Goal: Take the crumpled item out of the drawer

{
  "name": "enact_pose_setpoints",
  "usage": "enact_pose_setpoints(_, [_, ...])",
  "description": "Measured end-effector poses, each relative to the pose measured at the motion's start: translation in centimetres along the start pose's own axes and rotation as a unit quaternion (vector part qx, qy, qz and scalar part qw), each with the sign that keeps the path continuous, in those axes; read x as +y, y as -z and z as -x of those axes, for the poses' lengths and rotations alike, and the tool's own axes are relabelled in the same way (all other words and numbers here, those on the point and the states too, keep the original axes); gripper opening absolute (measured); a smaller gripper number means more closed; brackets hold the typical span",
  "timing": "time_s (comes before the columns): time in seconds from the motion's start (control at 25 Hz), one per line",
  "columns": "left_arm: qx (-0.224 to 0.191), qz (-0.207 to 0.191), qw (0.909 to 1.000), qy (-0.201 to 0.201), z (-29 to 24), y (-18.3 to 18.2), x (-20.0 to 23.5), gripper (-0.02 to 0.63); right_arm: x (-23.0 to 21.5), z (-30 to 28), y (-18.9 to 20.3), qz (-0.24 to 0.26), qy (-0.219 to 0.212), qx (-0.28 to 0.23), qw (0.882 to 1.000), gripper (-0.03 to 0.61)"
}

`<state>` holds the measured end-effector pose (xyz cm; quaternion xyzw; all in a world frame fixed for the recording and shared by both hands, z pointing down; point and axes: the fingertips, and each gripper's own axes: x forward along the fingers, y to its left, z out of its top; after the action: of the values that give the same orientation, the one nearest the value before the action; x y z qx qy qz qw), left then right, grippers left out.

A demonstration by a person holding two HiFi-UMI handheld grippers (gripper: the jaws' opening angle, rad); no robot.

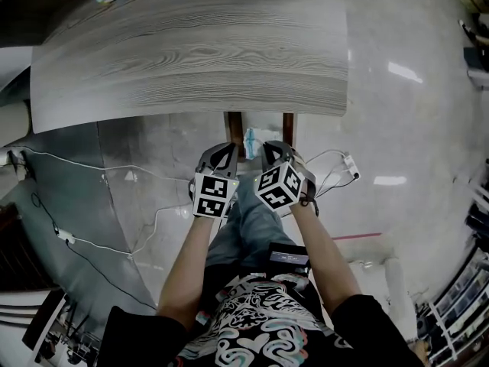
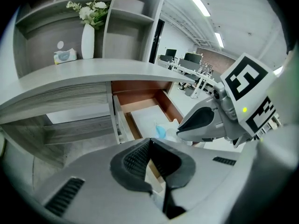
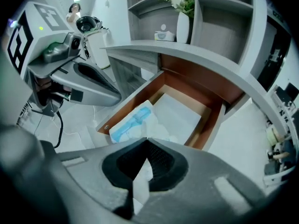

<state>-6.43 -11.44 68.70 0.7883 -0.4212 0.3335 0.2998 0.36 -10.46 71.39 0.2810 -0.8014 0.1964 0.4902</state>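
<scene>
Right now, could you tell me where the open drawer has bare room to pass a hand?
The back half of the drawer, along its rear wall, is bare. Its front is crowded: the blue-and-white packet lies by the left side, the crumpled item beside it.

From the head view, the grey wood-grain desktop [image 1: 191, 52] hides most of the open brown wooden drawer [image 1: 233, 132]. In the right gripper view, the right gripper [image 3: 146, 141] covers the near edge of the crumpled white-and-blue item [image 3: 132, 121].
</scene>
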Motion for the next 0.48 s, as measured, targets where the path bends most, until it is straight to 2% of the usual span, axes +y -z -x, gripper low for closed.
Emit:
enact_pose_setpoints(0.32, [-0.02,-0.007,0.9998,0.0,1.4,-1.7,0.1,0.0,-0.4,2.1,-1.1,-0.006,0.023,-0.015,1.0,0.008])
enact_pose_setpoints(0.48, [-0.03,-0.009,0.9995,-0.001,2.4,-2.6,-0.2,0.0,0.1,3.7,-1.9,-0.013,0.017,-0.039,0.999,0.008])
